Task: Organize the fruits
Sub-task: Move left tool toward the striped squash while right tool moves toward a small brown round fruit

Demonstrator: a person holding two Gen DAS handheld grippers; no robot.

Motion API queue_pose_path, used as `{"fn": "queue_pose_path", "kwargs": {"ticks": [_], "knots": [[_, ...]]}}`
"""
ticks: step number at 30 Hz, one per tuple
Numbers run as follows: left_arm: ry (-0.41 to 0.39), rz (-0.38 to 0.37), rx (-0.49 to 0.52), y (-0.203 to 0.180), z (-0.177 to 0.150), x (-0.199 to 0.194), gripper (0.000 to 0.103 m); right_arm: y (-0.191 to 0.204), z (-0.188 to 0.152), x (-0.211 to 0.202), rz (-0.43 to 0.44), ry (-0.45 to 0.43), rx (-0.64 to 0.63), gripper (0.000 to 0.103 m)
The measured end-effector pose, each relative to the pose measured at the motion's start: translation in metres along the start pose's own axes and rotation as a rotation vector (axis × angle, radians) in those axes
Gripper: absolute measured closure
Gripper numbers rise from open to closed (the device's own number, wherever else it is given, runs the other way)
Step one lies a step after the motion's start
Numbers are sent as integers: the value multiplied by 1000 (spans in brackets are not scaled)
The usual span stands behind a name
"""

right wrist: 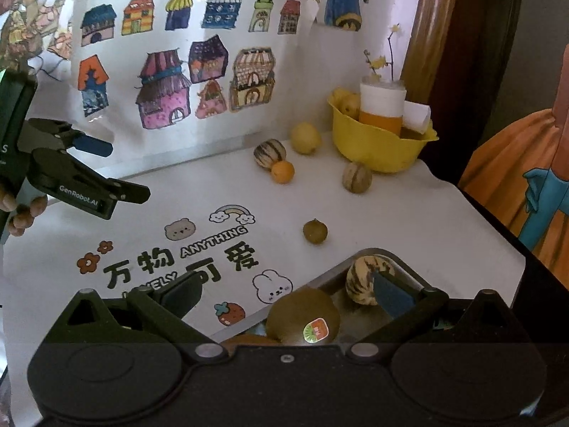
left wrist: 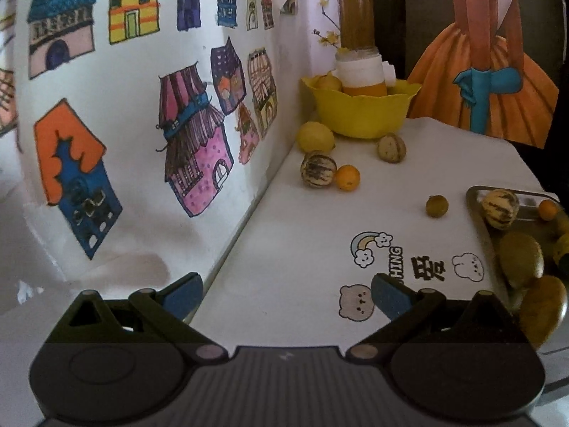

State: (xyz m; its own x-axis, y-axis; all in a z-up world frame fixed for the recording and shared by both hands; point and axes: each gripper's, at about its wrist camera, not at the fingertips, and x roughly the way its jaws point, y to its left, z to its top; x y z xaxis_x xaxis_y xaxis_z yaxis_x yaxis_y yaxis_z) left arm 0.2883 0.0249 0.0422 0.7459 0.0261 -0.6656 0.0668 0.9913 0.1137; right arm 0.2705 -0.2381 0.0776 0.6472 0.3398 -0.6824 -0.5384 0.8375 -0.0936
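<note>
A metal tray at the front right holds a striped melon and a stickered kiwi. My right gripper hangs open just above them, holding nothing. On the white mat lie a lemon, two striped melons, an orange and a small brown-green fruit. My left gripper stands open and empty over the mat's left side, well short of the fruit. In the right wrist view the left gripper shows at the far left.
A yellow bowl at the back holds lemons and a white-and-orange cup. A wall with house drawings runs along the left. A painted board stands at the back right. The tray also carries kiwis and a small orange.
</note>
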Motion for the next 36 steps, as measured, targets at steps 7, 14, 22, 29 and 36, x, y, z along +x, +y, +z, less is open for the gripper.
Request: {"fn": "queue_pose_path", "kwargs": {"ticks": [7, 14, 22, 29, 36], "knots": [[-17, -21, -26, -2, 5, 16, 0, -3, 6, 21, 12, -5, 8, 1], [-68, -38, -57, -10, 14, 35, 0, -3, 12, 45, 17, -38, 5, 1], [-135, -54, -86, -16, 31, 63, 0, -13, 18, 71, 10, -58, 40, 3], [-136, -78, -167, -17, 53, 97, 0, -20, 21, 96, 8, -23, 54, 8], [-153, 35, -66, -43, 71, 122, 0, -25, 29, 115, 18, -3, 70, 17]]}}
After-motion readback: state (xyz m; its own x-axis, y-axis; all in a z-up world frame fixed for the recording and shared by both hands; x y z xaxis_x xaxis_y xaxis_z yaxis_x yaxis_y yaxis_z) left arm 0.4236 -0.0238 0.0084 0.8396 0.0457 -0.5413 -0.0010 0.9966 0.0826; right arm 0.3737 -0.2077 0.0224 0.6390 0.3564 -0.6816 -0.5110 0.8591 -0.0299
